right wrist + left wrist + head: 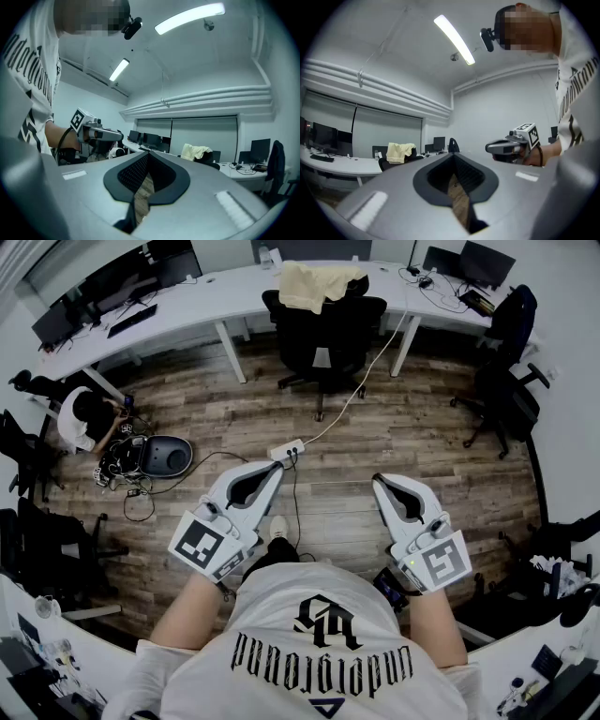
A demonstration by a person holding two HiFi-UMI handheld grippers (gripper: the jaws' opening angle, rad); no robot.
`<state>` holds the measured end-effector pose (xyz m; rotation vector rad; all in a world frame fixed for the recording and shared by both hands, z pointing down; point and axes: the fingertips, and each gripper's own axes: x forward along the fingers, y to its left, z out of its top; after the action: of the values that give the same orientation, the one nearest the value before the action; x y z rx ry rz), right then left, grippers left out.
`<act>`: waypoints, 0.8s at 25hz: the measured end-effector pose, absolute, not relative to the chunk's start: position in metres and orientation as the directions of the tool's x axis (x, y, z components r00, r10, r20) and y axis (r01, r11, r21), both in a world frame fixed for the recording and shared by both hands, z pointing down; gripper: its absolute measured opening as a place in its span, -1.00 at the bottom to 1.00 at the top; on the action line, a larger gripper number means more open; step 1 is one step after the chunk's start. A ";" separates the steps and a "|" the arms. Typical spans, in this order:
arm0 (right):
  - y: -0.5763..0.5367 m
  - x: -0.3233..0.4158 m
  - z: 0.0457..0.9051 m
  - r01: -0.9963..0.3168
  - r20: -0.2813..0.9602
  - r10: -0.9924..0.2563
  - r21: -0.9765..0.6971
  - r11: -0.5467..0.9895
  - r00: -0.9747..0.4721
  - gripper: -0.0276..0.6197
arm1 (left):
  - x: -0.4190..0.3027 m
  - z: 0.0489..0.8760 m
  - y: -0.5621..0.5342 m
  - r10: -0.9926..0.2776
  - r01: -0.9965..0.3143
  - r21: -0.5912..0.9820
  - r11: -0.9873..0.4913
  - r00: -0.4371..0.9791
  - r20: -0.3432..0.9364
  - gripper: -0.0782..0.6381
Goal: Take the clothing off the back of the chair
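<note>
The pale yellow clothing (319, 284) hangs over the back of the black chair (323, 338) by the white surface (216, 298). Nothing is done yet: left claw (277, 466) and right claw (379, 481) are both closed and empty, well apart from it across the floor (422, 442).
</note>
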<state>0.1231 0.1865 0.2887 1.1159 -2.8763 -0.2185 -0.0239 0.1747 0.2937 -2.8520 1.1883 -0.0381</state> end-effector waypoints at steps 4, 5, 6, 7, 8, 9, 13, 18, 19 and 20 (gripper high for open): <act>0.186 0.126 0.290 -0.663 -0.001 -0.670 0.147 0.734 -0.742 -0.92 | -0.020 0.295 0.174 -0.710 -0.709 -0.059 -0.703 0.704 0.007 -0.64; 0.185 0.127 0.291 -0.662 0.000 -0.669 0.146 0.735 -0.743 -0.92 | -0.020 0.295 0.173 -0.710 -0.708 -0.059 -0.704 0.704 0.009 -0.64; 0.183 0.128 0.290 -0.662 -0.001 -0.669 0.146 0.736 -0.744 -0.92 | -0.020 0.296 0.171 -0.709 -0.707 -0.058 -0.704 0.705 0.013 -0.64; 0.181 0.128 0.290 -0.662 -0.003 -0.669 0.146 0.735 -0.743 -0.92 | -0.020 0.297 0.168 -0.708 -0.706 -0.056 -0.706 0.706 0.017 -0.64; 0.178 0.129 0.289 -0.665 -0.007 -0.671 0.143 0.733 -0.741 -0.92 | -0.020 0.298 0.165 -0.707 -0.705 -0.055 -0.707 0.707 0.021 -0.64; 0.175 0.130 0.289 -0.670 -0.012 -0.675 0.138 0.729 -0.738 -0.92 | -0.020 0.299 0.162 -0.705 -0.704 -0.052 -0.709 0.709 0.024 -0.64; 0.154 0.135 0.291 -0.690 -0.013 -0.693 0.117 0.715 -0.721 -0.92 | -0.018 0.303 0.142 -0.699 -0.698 -0.041 -0.715 0.715 0.028 -0.64; 0.116 0.133 0.301 -0.690 0.008 -0.695 0.103 0.716 -0.719 -0.92 | -0.020 0.316 0.102 -0.688 -0.688 -0.023 -0.725 0.724 0.042 -0.64; 0.106 0.131 0.303 -0.691 0.011 -0.695 0.100 0.716 -0.719 -0.92 | -0.021 0.319 0.092 -0.683 -0.683 -0.020 -0.730 0.729 0.042 -0.64; 0.095 0.129 0.304 -0.692 0.013 -0.696 0.098 0.715 -0.718 -0.92 | -0.021 0.320 0.081 -0.676 -0.675 -0.019 -0.737 0.736 0.038 -0.64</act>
<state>0.1294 0.0951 0.3043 1.1598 -2.8640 -0.1339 -0.0210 0.0810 0.3201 -2.9240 1.1375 -0.0665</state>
